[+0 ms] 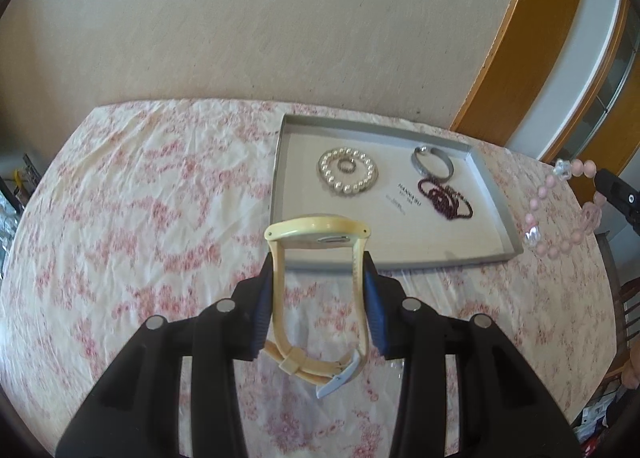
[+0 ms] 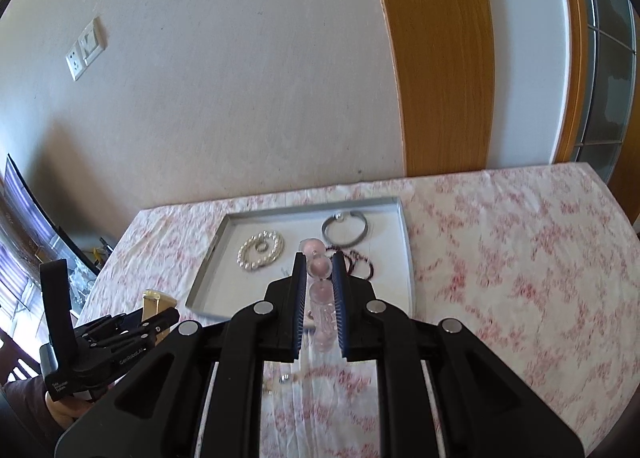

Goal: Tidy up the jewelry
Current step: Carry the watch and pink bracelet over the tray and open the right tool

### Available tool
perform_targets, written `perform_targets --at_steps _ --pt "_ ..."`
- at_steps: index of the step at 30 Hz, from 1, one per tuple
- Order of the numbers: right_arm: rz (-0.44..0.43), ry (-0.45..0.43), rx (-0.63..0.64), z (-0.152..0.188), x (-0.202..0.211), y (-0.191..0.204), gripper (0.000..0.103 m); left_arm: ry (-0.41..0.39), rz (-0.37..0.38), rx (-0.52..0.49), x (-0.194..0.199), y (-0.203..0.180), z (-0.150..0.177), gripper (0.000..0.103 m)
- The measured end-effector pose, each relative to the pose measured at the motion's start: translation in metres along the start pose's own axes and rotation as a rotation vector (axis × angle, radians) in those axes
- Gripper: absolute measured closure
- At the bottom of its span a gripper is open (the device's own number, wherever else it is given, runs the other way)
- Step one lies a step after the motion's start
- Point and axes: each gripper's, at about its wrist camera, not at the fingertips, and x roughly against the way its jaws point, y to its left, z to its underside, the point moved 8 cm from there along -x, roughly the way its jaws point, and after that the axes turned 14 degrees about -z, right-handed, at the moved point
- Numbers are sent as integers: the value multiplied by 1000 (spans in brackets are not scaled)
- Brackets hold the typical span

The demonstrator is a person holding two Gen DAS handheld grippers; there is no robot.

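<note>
My left gripper (image 1: 319, 264) is shut on a cream-yellow watch (image 1: 318, 234), its strap loop pressed between the blue pads and its face pointing ahead, above the table just short of the grey tray (image 1: 500, 214). The tray holds a pearl bracelet (image 1: 348, 172) around a small ring (image 1: 344, 166), a silver bangle (image 1: 434, 164) and a dark red bead string (image 1: 446, 200). My right gripper (image 2: 319, 264) is shut on a pink bead bracelet (image 2: 319, 268), which in the left wrist view hangs in the air as a pink bead bracelet (image 1: 560, 214) right of the tray.
A pink-flowered cloth (image 1: 140, 198) covers the table, which stands against a cream wall (image 1: 280, 18). A wooden door frame (image 2: 444, 58) rises at the back right. The left gripper (image 2: 156, 324) shows at the lower left of the right wrist view, left of the tray (image 2: 408, 258).
</note>
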Motion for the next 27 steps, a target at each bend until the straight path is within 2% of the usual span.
perform_targets --at_steps 10,27 --pt "-7 42 44 -19 -33 4 89 -22 7 -25 -7 -17 -37 63" --pt "-117 236 5 9 -120 1 89 -15 -9 -11 -30 -27 -61 63"
